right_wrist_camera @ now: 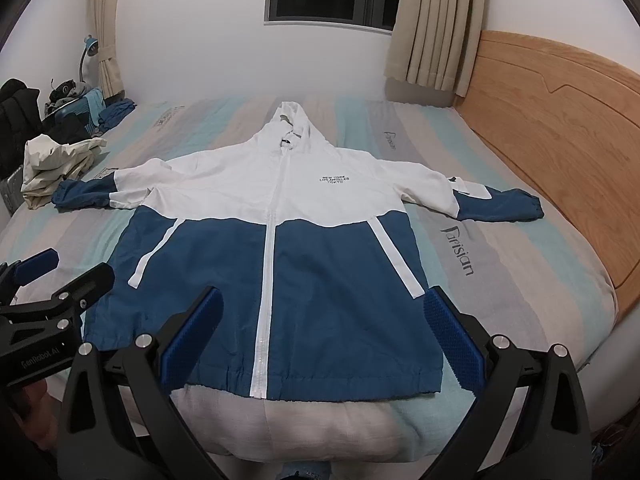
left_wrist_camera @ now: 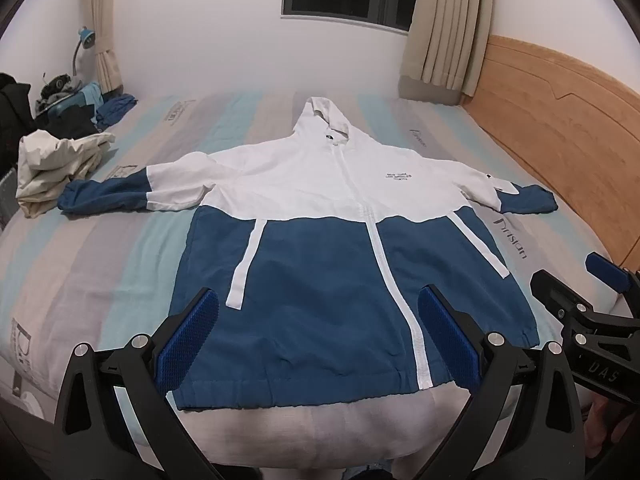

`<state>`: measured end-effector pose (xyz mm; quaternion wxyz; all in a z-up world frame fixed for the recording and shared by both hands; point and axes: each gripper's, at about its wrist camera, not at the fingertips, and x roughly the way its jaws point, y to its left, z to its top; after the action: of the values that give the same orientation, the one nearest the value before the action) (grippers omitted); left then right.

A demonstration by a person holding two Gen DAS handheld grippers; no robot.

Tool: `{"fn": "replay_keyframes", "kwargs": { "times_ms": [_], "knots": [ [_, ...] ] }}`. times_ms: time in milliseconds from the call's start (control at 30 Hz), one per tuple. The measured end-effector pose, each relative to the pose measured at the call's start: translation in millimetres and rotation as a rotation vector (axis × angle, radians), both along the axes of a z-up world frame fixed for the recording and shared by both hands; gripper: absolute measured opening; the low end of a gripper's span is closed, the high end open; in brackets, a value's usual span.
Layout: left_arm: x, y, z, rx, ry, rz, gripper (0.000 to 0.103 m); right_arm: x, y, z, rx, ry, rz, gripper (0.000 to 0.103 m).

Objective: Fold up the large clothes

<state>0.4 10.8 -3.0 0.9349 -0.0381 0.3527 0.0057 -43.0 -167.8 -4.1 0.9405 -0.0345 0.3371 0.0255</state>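
Left tool: black two-finger frame with blue ribbed pads, fingers spread wide apart, nothing between them, pointing forward and level. Seen from the right wrist view as a black arm at the lower left edge, fingers parted.

Right tool: same black frame, blue ribbed pads, fingers spread wide, gripping nothing. It sits just beside the left tool, apart from it.

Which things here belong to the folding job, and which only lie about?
For the job: white and blue hooded zip jacket, left gripper, right gripper.

Lying about: crumpled cream garment, dark clothes pile, blue desk lamp.
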Motion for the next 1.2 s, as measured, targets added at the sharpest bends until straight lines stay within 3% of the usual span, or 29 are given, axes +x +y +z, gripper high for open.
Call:
{"fn": "replay_keyframes", "kwargs": {
  "times_ms": [1200],
  "knots": [
    [3.9,0.2,-4.0,0.017,0.013,0.004,0.097,0.6,0.8,2.0,0.022,-0.005,-0.002,0.096]
  ]
}}
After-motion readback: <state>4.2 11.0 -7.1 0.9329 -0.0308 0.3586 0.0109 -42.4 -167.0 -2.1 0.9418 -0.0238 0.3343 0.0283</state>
